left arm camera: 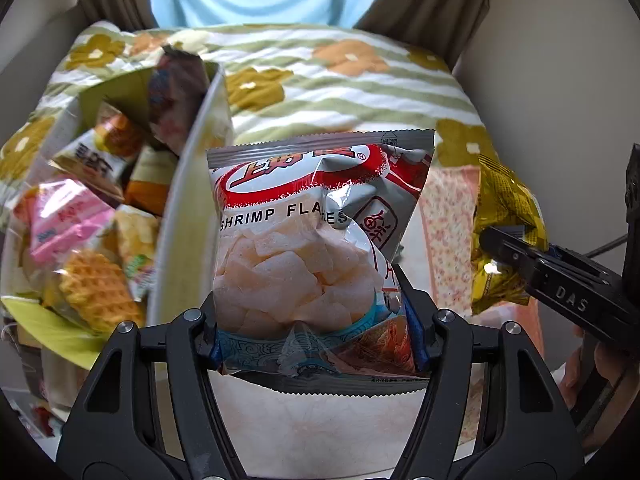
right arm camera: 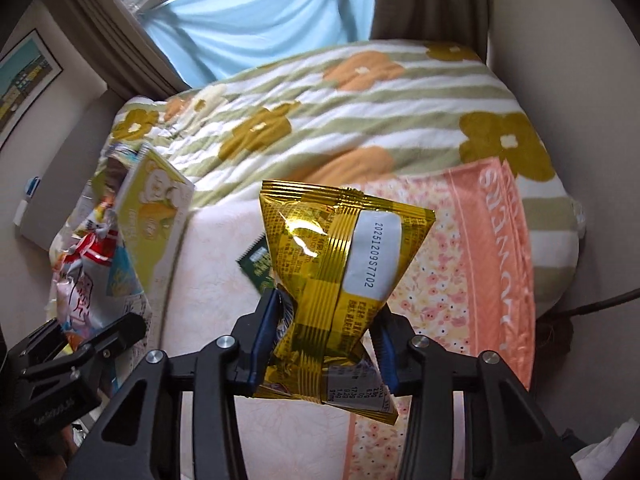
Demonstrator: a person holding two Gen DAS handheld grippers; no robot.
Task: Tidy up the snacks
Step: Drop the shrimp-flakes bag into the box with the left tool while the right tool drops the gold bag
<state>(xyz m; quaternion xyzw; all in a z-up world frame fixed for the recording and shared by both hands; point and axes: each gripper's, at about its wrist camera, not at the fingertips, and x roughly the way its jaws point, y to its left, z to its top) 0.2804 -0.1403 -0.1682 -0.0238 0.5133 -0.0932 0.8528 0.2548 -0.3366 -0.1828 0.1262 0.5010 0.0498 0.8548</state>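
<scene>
Fingers first: the left gripper [left arm camera: 316, 332] has its blue pads clamped on the lower part of a shrimp flakes bag [left arm camera: 316, 248], which stands upright in the middle of the left wrist view, clear of the bedding. The right gripper [right arm camera: 324, 344] is squeezed onto the lower end of a gold snack packet [right arm camera: 340, 276], pinching it enough that the foil crumples at the waist. That packet sits center frame in the right wrist view, printed date strip facing the camera.

Moving outward, a green box [left arm camera: 176, 216] sits on the left side of the left wrist view, already loaded with a bunch of snacks (a pink packet [left arm camera: 68, 216], a waffle-looking one [left arm camera: 100, 292], a few others jumbled in). In the right wrist view, one small dark green packet [right arm camera: 256, 266] peeks out from behind the gold one, lying on the pale cloth [right arm camera: 208, 248] over the flowered blanket [left arm camera: 320, 76].

Progress-wise, I'd say this is well along: most of the snacks look like they're in the box, and two more are in hand and not yet dropped in. What's left seems to be getting both bags into the box, then the dark green one. Can't tell if more are lying out of frame.
</scene>
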